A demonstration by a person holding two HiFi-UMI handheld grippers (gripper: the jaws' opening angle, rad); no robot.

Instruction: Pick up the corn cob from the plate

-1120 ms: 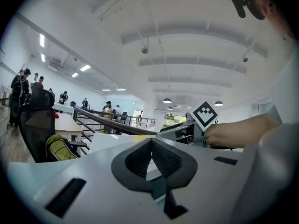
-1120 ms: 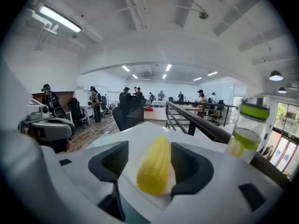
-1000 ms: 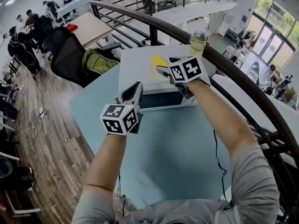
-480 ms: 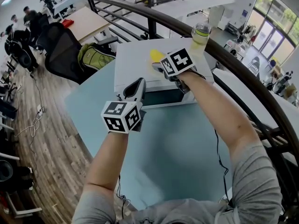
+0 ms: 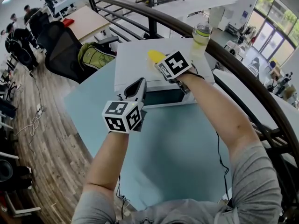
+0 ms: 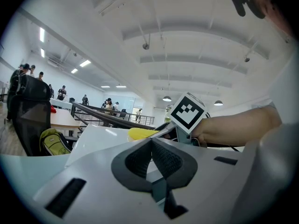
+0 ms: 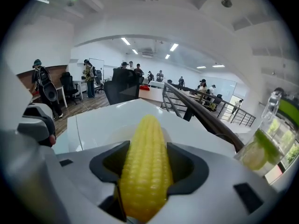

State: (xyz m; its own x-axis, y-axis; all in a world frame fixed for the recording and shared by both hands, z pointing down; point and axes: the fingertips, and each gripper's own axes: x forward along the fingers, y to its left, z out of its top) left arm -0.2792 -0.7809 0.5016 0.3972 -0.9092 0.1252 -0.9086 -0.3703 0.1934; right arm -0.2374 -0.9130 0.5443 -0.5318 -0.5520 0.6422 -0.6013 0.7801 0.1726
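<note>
Head view: the right claw [image 5: 159,64] meets the corn cob [image 5: 153,55] on a white box [image 5: 131,59] at the desk's [image 5: 177,143] far side; the left claw [image 5: 139,84] hangs apart. Left gripper view: jaws together, empty. Right gripper view: the jaws, just closing, press the cob's flanks. Best lifted straight up, clear of the bottle [image 7: 266,134] and railing [image 7: 205,120].

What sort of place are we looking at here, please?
Probably an open-plan office, perhaps on an upper level: office chairs, long desks with people nearby, and a railing.
</note>
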